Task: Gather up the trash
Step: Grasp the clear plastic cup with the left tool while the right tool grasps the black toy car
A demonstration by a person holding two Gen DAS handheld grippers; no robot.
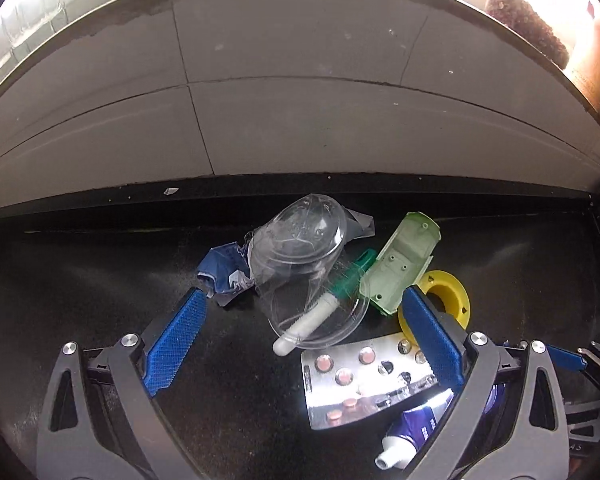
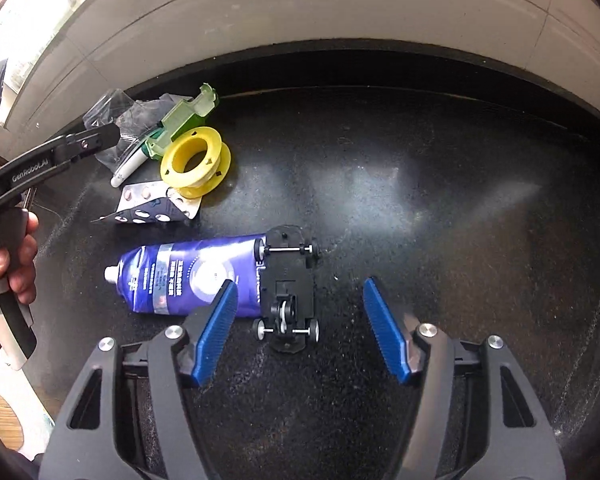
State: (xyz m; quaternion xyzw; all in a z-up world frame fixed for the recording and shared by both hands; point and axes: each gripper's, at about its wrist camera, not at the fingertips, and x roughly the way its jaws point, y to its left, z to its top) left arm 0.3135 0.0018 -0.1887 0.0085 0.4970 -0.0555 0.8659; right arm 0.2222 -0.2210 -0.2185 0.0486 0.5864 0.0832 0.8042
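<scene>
The trash lies in a heap on a black tabletop (image 2: 460, 220). My left gripper (image 1: 304, 294) is open, and its blue pads straddle a clear plastic dome cup (image 1: 304, 264) and a white-and-green marker (image 1: 316, 316) without touching them. A blue wrapper (image 1: 220, 272), a pale green toy car shell (image 1: 400, 260), a yellow spool (image 1: 448, 296) and a foil blister pack (image 1: 364, 376) lie around them. My right gripper (image 2: 300, 283) is open over an upturned black toy car chassis (image 2: 288, 280), with a gap on each side. A purple tube (image 2: 188, 276) lies against the chassis, under the left pad.
The table's far edge (image 1: 300, 184) runs close behind the heap, with grey floor tiles (image 1: 300, 120) beyond. A hand (image 2: 4, 268) holds the left gripper's handle at the left of the right wrist view. The tabletop to the right of the chassis is bare.
</scene>
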